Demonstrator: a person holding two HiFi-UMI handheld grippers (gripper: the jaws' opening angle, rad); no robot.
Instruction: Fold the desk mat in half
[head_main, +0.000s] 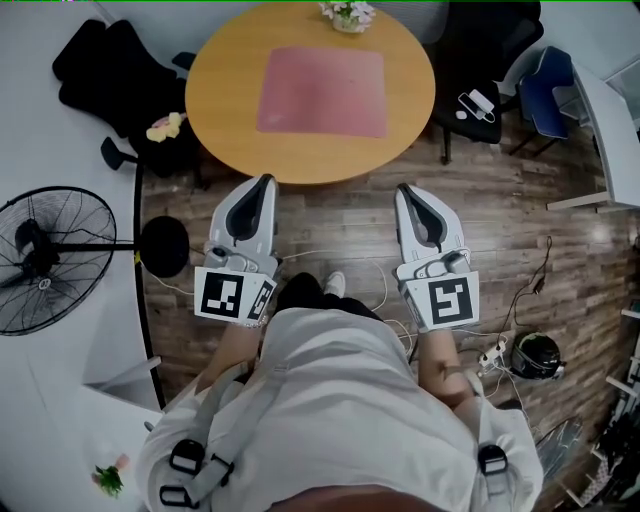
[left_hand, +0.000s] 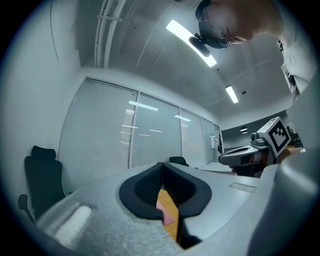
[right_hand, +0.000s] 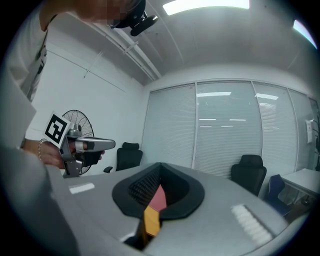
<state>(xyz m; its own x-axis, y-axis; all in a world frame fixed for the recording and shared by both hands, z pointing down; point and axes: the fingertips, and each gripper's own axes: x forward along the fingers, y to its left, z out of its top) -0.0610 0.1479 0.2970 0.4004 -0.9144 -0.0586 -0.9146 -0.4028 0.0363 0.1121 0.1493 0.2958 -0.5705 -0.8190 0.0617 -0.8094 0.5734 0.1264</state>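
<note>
A pink desk mat lies flat and unfolded on the round wooden table. Both grippers hover level over the floor, just short of the table's near edge and apart from the mat. My left gripper is shut with nothing in it. My right gripper is also shut and holds nothing. In the left gripper view, a sliver of the mat and the table shows below the closed jaws. The right gripper view shows the same mat beyond its jaws.
A small flower pot stands at the table's far edge. Black chairs are at the left, and another chair is at the right. A standing fan is left of me. Cables and a power strip lie on the wooden floor.
</note>
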